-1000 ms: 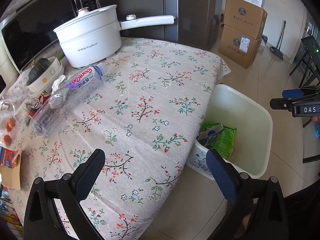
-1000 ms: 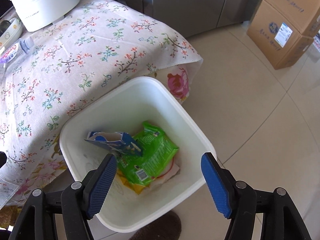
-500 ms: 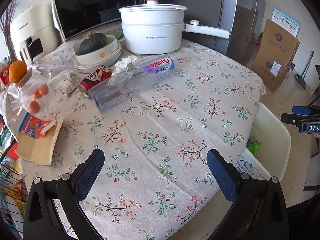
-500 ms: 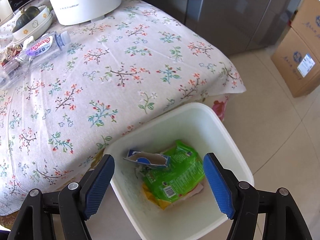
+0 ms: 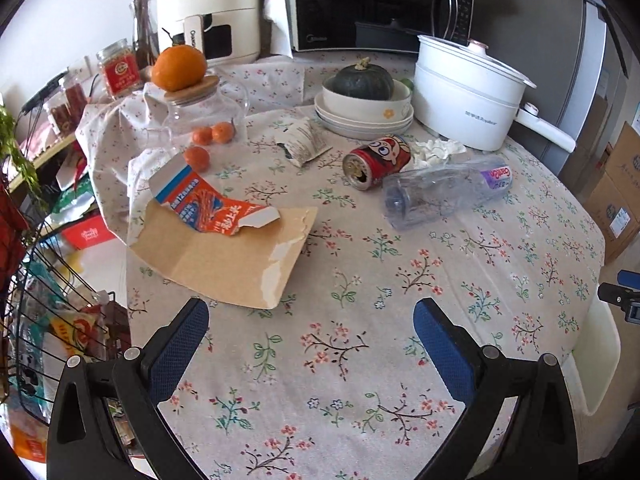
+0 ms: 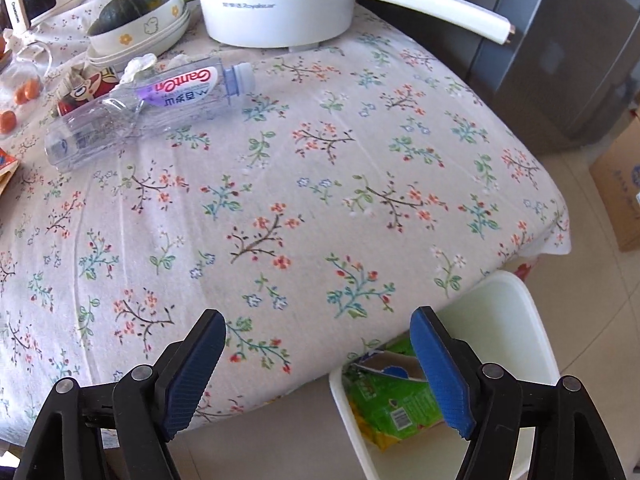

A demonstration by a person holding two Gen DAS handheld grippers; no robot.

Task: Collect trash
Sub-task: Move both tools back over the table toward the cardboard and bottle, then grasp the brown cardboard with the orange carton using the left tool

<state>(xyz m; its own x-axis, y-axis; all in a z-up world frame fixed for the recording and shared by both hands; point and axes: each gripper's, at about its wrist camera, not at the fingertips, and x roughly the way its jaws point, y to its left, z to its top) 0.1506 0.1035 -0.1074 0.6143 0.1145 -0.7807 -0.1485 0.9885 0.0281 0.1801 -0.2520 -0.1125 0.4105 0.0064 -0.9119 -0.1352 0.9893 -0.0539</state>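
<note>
The left wrist camera looks down from the near edge of the table toward 12 o'clock, taking in the microwave at the far side. The right wrist camera sits over the table's corner, close above the cloth, facing about 11 o'clock, with the bin at 5 o'clock. Both views share the bottle, the pot and the pumpkin.

floral table; bottle, can, cardboard
</note>
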